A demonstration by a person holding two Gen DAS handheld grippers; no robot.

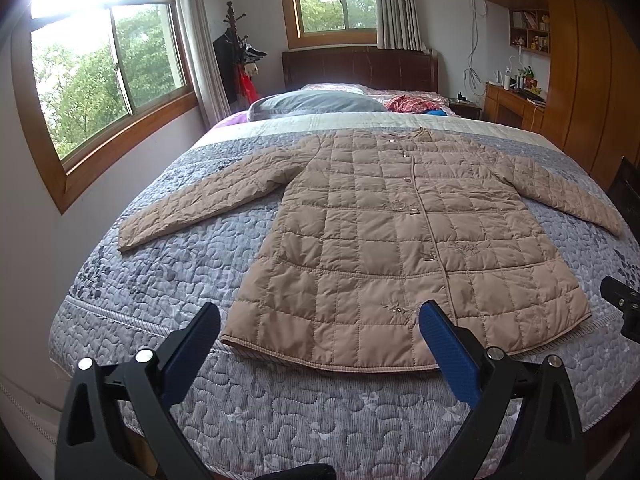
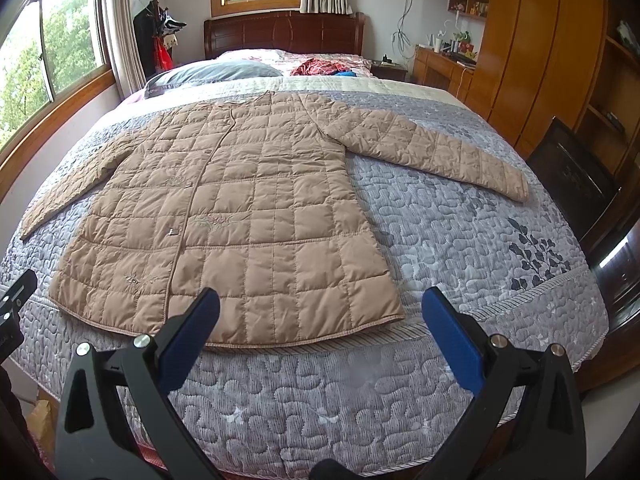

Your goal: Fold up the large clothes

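A long tan quilted coat (image 1: 384, 240) lies flat and front-up on the bed, sleeves spread out to both sides, hem toward me. It also shows in the right wrist view (image 2: 240, 216). My left gripper (image 1: 320, 320) is open and empty, hovering over the foot of the bed just before the coat's hem, left of centre. My right gripper (image 2: 320, 304) is open and empty, above the hem's right corner. The right gripper's edge shows in the left wrist view (image 1: 624, 304), and the left one's in the right wrist view (image 2: 16, 300).
The bed carries a grey-blue quilted bedspread (image 1: 168, 264), a grey pillow (image 1: 316, 102) and a red garment (image 1: 412, 103) near the wooden headboard (image 1: 360, 68). Windows and a coat rack (image 1: 236, 52) stand left; wooden wardrobe (image 2: 536, 52) and dark chair (image 2: 576, 172) right.
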